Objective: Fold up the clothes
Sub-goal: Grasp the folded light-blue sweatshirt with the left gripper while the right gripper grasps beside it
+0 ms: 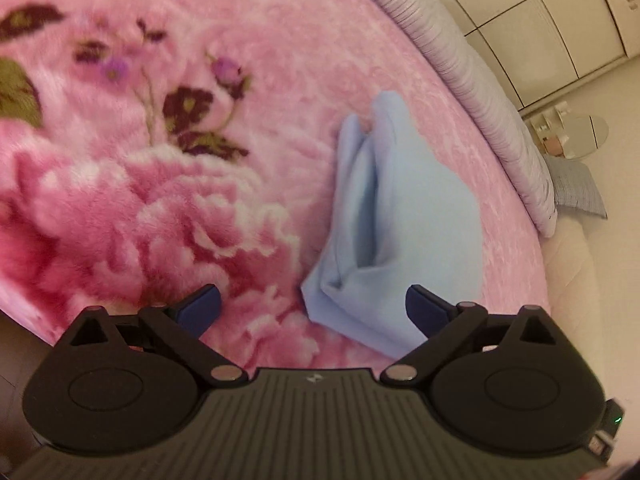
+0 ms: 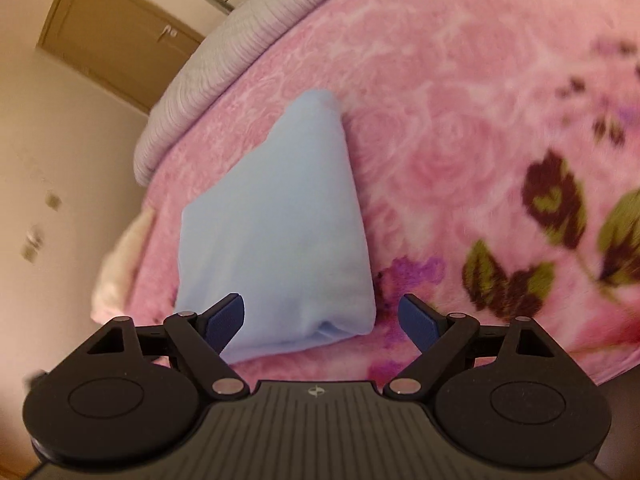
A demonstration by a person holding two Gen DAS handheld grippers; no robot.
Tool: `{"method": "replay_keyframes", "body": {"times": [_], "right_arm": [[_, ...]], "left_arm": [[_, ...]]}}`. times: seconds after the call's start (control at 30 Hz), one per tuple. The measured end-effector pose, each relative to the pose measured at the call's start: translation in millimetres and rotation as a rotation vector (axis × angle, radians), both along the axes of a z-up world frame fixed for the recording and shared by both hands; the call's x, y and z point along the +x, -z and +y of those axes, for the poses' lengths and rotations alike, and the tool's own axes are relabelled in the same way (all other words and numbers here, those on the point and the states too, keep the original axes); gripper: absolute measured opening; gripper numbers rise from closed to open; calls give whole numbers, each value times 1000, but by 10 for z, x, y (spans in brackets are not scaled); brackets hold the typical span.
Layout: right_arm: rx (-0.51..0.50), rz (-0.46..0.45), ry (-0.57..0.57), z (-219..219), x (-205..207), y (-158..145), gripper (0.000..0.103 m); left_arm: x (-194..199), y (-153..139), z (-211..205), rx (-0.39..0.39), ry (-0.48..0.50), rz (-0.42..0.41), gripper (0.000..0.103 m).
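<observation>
A light blue garment (image 1: 404, 216) lies folded into a compact bundle on the pink floral blanket (image 1: 160, 200), near the bed's edge. In the left wrist view its layered open edges face me. My left gripper (image 1: 313, 308) is open above the blanket, with the bundle's near corner between its blue fingertips and nothing held. In the right wrist view the same blue garment (image 2: 280, 224) shows a smooth top. My right gripper (image 2: 322, 318) is open just short of the bundle's near edge, holding nothing.
A grey striped bedspread (image 1: 492, 120) runs along the bed's far edge. White wardrobe doors (image 1: 540, 20), a small round table (image 1: 576, 136) and a checked cushion (image 1: 576, 188) stand beyond it. The right wrist view shows a brown door (image 2: 120, 36) and a beige wall (image 2: 60, 180).
</observation>
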State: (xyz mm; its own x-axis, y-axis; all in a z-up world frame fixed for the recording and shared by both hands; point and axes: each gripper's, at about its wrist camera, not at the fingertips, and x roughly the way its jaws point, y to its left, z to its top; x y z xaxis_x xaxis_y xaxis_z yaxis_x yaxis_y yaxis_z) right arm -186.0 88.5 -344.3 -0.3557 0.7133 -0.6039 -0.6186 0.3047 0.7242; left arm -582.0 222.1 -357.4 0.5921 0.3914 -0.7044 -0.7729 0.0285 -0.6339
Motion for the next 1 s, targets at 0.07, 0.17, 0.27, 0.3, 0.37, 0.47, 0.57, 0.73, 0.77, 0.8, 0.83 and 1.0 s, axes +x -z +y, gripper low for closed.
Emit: {"method": "replay_keyframes", "body": {"times": [0.07, 0.17, 0.27, 0.3, 0.37, 0.47, 0.57, 0.73, 0.77, 0.8, 0.83, 1.0], "right_arm": [[1, 70, 18, 35, 93, 105, 87], [4, 155, 47, 84, 195, 229, 84], [10, 183, 62, 152, 256, 276, 84], [15, 185, 62, 178, 270, 280, 83], [23, 190, 59, 233, 299, 294, 83], [27, 208, 53, 330, 340, 342, 80], [31, 227, 47, 427, 381, 390, 77], [33, 255, 17, 630, 410, 470, 72], [32, 256, 13, 673, 414, 483, 70], [34, 255, 9, 706, 415, 488, 69], [35, 254, 3, 749, 416, 498, 64], [38, 258, -47, 1055, 422, 572, 60]], "left_arm": [[25, 3, 83, 6, 14, -17, 101], [86, 17, 231, -1, 38, -32, 101], [162, 63, 393, -12, 70, -70, 100], [195, 85, 437, -14, 81, -80, 100], [243, 135, 525, -20, 105, -107, 99], [290, 216, 657, -33, 145, -157, 85], [336, 299, 789, -46, 185, -207, 60], [392, 485, 1018, -95, 215, -303, 41], [412, 507, 1046, -98, 221, -312, 41], [431, 526, 1070, -103, 227, -321, 41], [447, 545, 1094, -108, 232, -335, 40], [553, 663, 1263, -155, 253, -409, 34]]}}
